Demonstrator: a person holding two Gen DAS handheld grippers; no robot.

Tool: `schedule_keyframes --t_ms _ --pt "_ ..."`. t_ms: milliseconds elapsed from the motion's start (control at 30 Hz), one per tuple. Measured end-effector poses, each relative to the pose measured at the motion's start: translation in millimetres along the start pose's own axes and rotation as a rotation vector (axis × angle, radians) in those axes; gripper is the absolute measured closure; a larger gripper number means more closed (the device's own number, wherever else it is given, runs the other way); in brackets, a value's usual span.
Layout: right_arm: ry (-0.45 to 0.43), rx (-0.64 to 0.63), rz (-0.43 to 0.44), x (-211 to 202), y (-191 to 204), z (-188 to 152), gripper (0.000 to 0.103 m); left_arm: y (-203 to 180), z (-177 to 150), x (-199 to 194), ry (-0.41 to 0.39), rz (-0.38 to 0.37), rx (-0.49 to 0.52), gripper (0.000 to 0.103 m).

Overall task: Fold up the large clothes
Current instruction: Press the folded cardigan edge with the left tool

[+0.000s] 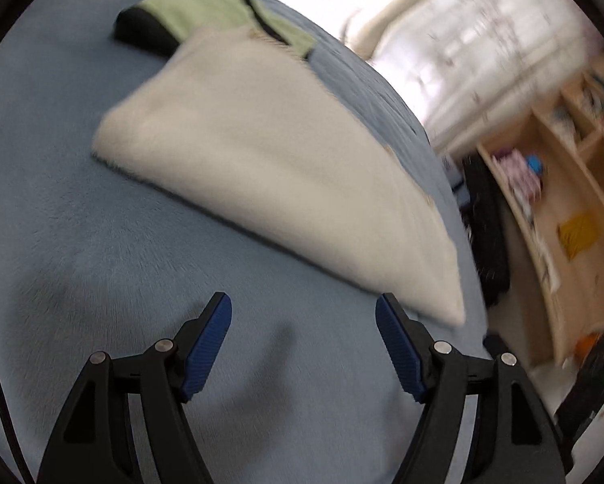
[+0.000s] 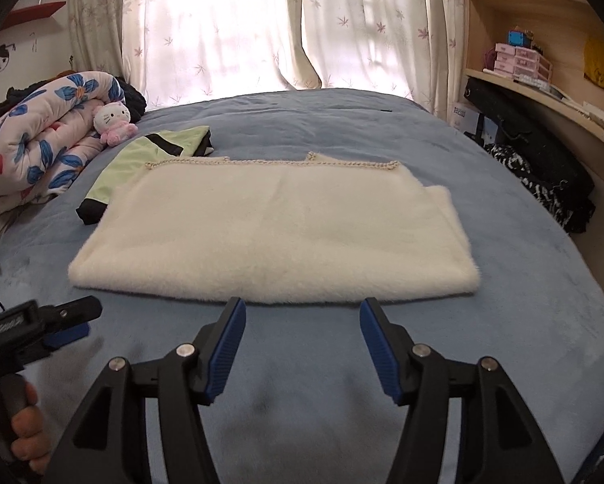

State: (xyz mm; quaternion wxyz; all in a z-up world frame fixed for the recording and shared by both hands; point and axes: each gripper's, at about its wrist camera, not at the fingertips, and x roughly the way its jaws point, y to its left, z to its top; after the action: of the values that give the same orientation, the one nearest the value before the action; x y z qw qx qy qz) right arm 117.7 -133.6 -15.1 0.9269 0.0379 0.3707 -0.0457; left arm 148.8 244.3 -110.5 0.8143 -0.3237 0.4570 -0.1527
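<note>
Sweater [image 2: 273,238] lies folded flat on bed [image 2: 342,121]; further folds may remain. Left tongs [image 1: 304,318] and right tongs [image 2: 302,320] both gape wide, empty.

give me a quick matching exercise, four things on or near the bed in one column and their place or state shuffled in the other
Things:
1. white fluffy garment
2. green and black garment
3. cat plush toy
4. right tongs

Places or states:
A. leaning against the rolled floral quilt
B. open, empty, just short of the near folded edge
C. folded flat in the middle of the blue bed
D. partly tucked under the white garment's far left corner

Pairs: 1-C, 2-D, 3-A, 4-B
</note>
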Motion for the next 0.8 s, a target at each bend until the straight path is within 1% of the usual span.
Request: schedule_keyframes --t_ms 133,233,400,467,500,533,567,600,633,667,733,767,800 --pt "0.006 0.004 0.030 19.5 4.0 3.8 0.044 25.6 23.6 24.1 -0.050 0.005 -0.060 0.031" --pt "0.009 -0.010 0.038 32.3 10.2 5.5 0.044 36.0 45.3 39.1 -0.086 0.006 -0.096 0.031" --pt "0.023 -0.012 0.066 56.4 18.7 13.7 0.044 49.0 91.4 66.3 -0.105 0.021 -0.149 0.031" --pt "0.032 -0.010 0.074 65.3 20.4 17.3 0.044 50.7 106.3 74.7 -0.121 0.039 -0.154 0.031" --pt "0.037 -0.008 0.076 71.1 20.6 20.7 0.044 50.5 112.5 80.0 -0.126 0.051 -0.149 0.034" --pt "0.039 -0.004 0.076 74.9 20.3 23.4 0.044 50.8 116.9 84.7 -0.143 0.077 -0.143 0.044" --pt "0.040 0.003 0.079 80.0 19.4 28.4 0.044 50.3 118.2 87.9 -0.154 0.110 -0.138 0.051" --pt "0.039 0.011 0.084 83.4 18.4 33.3 0.044 50.4 116.1 87.9 -0.169 0.128 -0.130 0.061" --pt "0.034 0.018 0.085 86.0 17.9 38.3 0.048 51.5 112.1 85.0 -0.195 0.122 -0.123 0.070" --pt "0.028 0.025 0.085 90.6 17.2 47.2 0.051 50.8 108.5 83.7 -0.211 0.112 -0.116 0.073" --pt "0.017 0.031 0.091 101.8 16.8 64.9 0.064 51.9 101.9 75.0 -0.236 0.090 -0.112 0.080" --pt "0.010 0.025 0.080 109.2 18.3 73.2 0.066 50.1 99.7 71.9 -0.248 0.091 -0.111 0.081" --pt "0.006 0.015 0.066 118.7 21.0 81.6 0.074 46.2 96.9 69.5 -0.262 0.102 -0.100 0.082"
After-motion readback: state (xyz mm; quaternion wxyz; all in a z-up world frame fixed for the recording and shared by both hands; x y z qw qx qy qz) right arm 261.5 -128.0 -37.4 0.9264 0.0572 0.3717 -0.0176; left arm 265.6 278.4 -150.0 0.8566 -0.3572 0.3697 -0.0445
